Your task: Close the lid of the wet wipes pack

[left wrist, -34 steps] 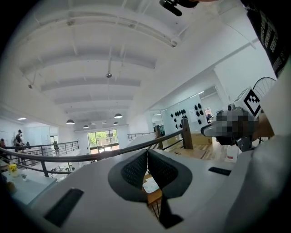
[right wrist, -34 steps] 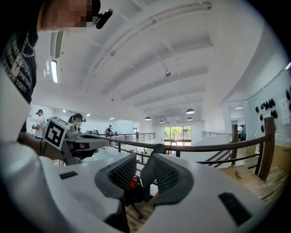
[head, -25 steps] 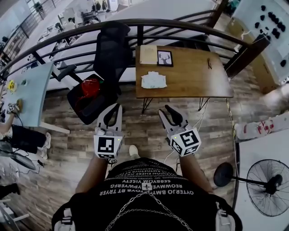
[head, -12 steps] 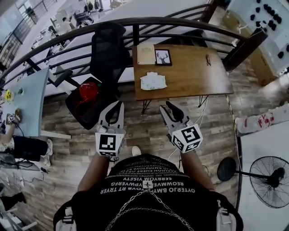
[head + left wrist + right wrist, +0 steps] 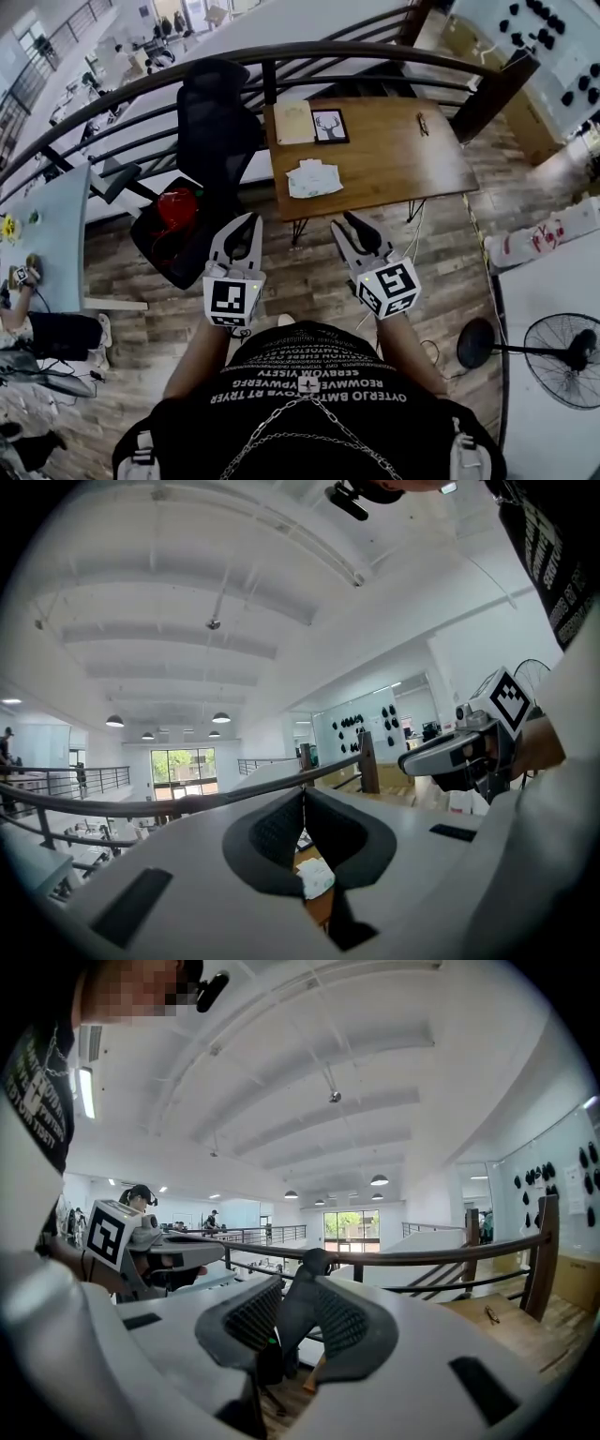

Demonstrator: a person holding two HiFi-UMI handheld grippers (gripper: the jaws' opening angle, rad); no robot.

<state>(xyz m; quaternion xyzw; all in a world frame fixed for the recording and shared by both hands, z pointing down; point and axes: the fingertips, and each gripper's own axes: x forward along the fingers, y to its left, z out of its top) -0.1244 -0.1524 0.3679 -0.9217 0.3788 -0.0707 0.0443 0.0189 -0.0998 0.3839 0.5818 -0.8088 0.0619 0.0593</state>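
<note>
The white wet wipes pack (image 5: 314, 178) lies on the wooden table (image 5: 403, 164), near its left front edge. It is too far off to tell how its lid stands. It also shows small between the left jaws as a white pack (image 5: 316, 877). Both grippers are held level above the plank floor, well short of the table. My left gripper (image 5: 246, 223) has its fingertips touching and holds nothing (image 5: 302, 794). My right gripper (image 5: 350, 226) keeps a narrow gap between its pads, with nothing in it (image 5: 293, 1288).
A black office chair (image 5: 220, 122) with a red object (image 5: 176, 206) on its seat stands left of the table. A sheet (image 5: 294, 122), a framed picture (image 5: 330, 126) and a pen (image 5: 424, 124) lie on the table. A curved railing (image 5: 281, 54) runs behind. A floor fan (image 5: 561, 356) stands at right.
Both grippers have been carried a little toward the table, and the wipes pack sits slightly nearer in the head view. Neither gripper's jaws have changed.
</note>
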